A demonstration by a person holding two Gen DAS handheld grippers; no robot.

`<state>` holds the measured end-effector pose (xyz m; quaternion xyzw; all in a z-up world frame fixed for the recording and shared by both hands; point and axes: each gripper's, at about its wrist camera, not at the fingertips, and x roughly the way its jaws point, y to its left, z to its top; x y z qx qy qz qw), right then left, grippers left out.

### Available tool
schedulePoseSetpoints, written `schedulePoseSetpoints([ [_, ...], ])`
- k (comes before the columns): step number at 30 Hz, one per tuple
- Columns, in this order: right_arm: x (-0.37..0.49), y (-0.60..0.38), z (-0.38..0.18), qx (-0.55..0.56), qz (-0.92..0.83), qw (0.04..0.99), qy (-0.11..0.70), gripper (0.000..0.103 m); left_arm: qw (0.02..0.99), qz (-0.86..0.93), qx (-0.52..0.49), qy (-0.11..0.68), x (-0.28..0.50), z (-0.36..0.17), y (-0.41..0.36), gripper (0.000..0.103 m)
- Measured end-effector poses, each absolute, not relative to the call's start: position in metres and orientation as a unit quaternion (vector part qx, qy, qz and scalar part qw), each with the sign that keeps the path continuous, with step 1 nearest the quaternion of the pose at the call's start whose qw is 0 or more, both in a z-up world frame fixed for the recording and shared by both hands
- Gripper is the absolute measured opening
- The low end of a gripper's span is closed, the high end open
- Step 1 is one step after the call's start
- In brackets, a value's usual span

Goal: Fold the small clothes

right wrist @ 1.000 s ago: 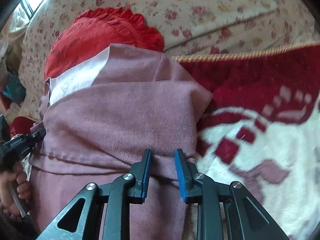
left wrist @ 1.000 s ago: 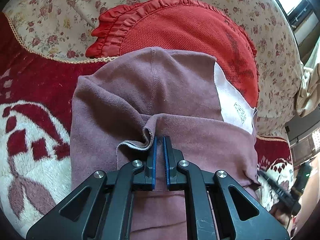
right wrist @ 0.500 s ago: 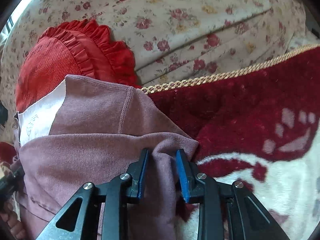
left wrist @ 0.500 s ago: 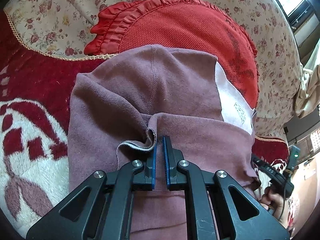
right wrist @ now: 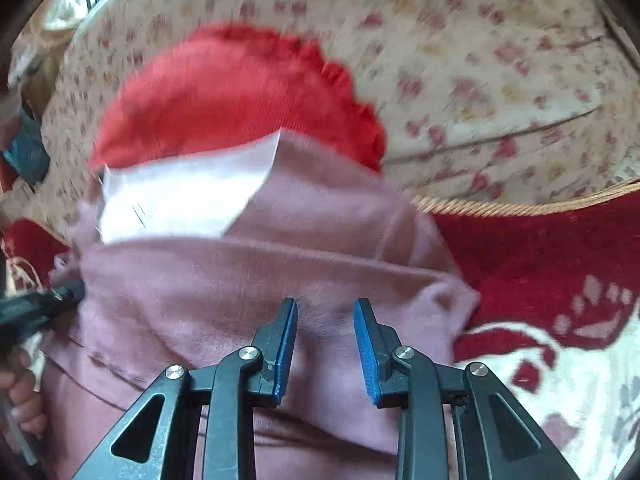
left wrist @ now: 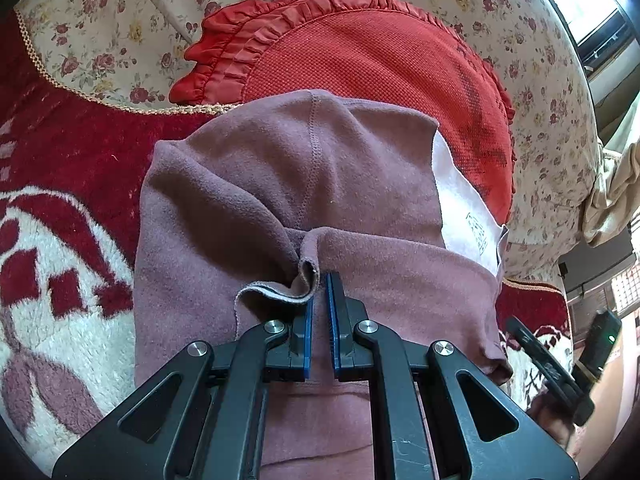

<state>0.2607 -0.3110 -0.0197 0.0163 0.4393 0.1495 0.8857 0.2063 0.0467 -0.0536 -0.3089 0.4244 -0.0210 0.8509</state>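
Right wrist view: right hand-held gripper [right wrist: 325,312] has pulled back, jaws apart; left hand-held gripper [left wrist: 319,280] still clamps garment [left wrist: 248,184].

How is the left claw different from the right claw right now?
The left claw is squeezed almost shut, pinching a bunched fold of the purple garment; the right claw stands open, nothing pinched, just above the garment. The left view is sharp; the right view is blurred. Both have black arms and blue pads.

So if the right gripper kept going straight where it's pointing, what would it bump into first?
Most likely the mauve garment: the right gripper points down at it, its jaws apart with cloth right ahead. The picture is blurred, so whether it already touches is unclear.
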Motion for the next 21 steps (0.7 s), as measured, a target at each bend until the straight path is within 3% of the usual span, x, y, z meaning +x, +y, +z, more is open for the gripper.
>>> schedulePoseSetpoints([
  [3, 0.248, -0.326, -0.02, 0.031, 0.16, 0.875, 0.457, 0.027, 0.85, -0.02, -0.311, 0.424, 0.207, -0.054, 0.047, 0.006],
  [6, 0.243, -0.32, -0.054, -0.026, 0.167, 0.842, 0.512, 0.028, 0.85, -0.021, -0.312, 0.424, 0.207, -0.054, 0.048, 0.006],
  [11, 0.235, -0.321, -0.058, -0.048, 0.172, 0.862, 0.474, 0.036, 0.847, -0.023, -0.321, 0.423, 0.207, -0.055, 0.05, 0.006],
  [21, 0.229, -0.32, -0.048, -0.063, 0.165, 0.865, 0.47, 0.036, 0.848, -0.028, -0.318, 0.424, 0.209, -0.055, 0.049, 0.006],
])
